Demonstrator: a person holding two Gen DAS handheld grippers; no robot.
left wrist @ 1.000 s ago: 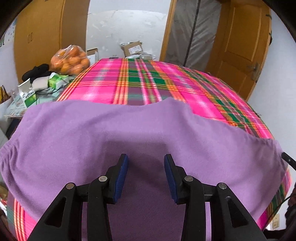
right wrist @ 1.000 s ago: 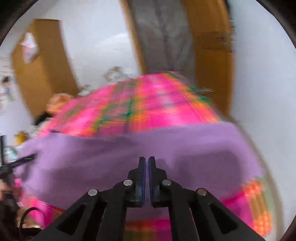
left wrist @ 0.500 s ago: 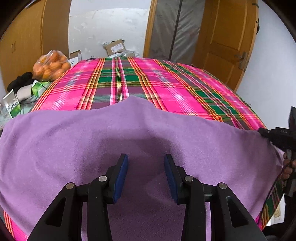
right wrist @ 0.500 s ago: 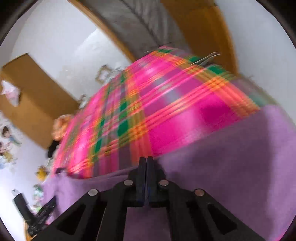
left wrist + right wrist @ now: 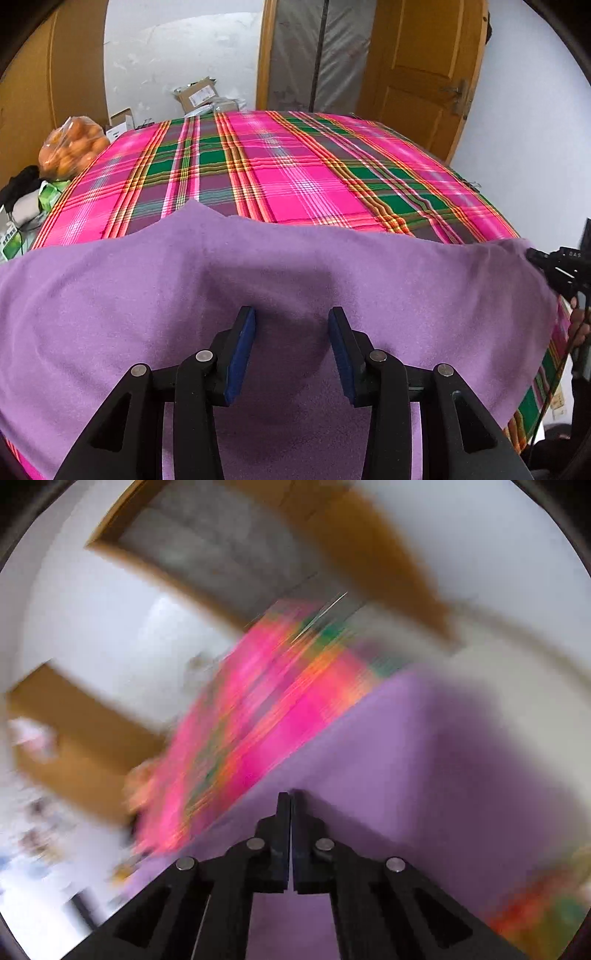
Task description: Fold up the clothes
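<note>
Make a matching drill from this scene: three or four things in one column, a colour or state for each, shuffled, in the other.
Things:
1. left gripper
2. right gripper
3. purple cloth
4. bag of oranges

States:
A. jaws shut
B. beside the table's far left corner
C. jaws apart
D. spread over the plaid cover's near edge

Pairs: 1-C, 2-A, 3-D, 4-B

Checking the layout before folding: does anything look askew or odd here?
The purple cloth isn't lying square: its far edge rises to a peak left of centre on the plaid cover. No damage or spill shows.
</note>
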